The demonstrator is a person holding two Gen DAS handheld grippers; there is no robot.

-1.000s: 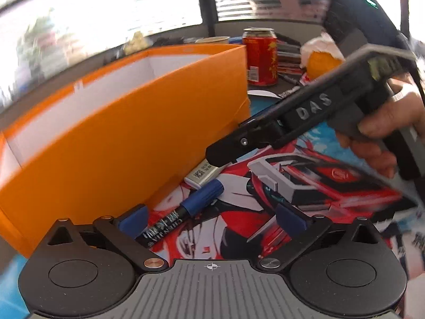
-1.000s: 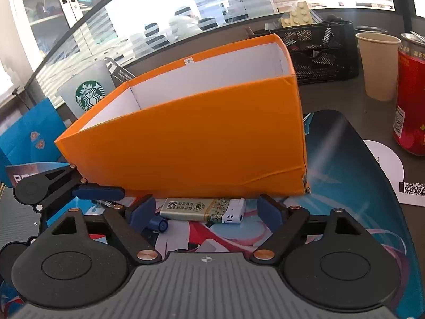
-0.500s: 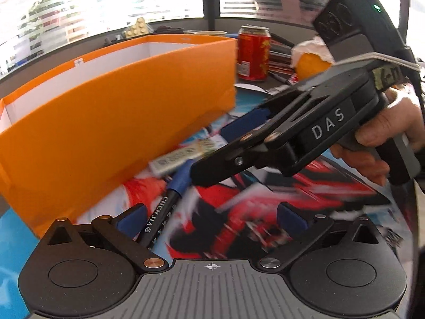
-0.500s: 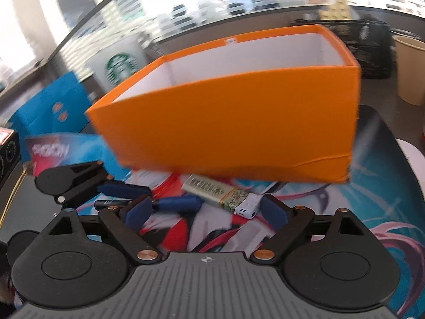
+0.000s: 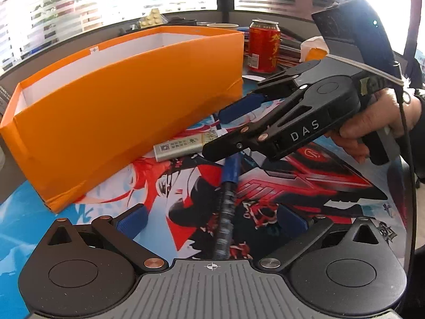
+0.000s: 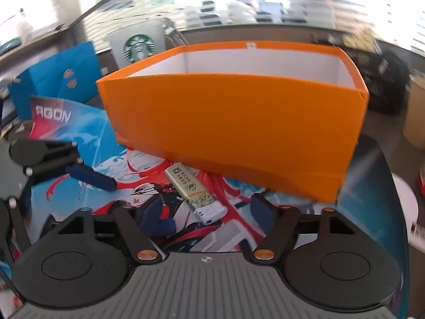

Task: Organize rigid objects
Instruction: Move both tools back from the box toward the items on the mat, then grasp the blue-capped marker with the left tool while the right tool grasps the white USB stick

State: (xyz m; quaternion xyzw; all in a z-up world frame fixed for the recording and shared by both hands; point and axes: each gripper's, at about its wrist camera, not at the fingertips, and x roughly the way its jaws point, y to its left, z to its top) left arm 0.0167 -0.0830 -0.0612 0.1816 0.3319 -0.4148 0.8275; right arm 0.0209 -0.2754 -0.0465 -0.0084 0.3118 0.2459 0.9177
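Observation:
An open orange box stands on a printed desk mat. In front of it lies a silver lighter with a white end. My right gripper, held in a hand, has its jaws closing with the lighter's white end between them; the pads do not press on it. In the left wrist view the right gripper straddles that end. A black marker with a blue cap lies between the spread fingers of my left gripper, which is open and touches nothing. One left finger shows beside the lighter.
A red drink can stands behind the box's right corner. A Starbucks cup and a blue paper bag stand at the back left, a black mesh basket and a paper cup at the back right.
The right gripper has rolled and its jaws have narrowed around the lighter's end. In the left wrist view the marker, earlier by the left finger, now lies midway between the fingers.

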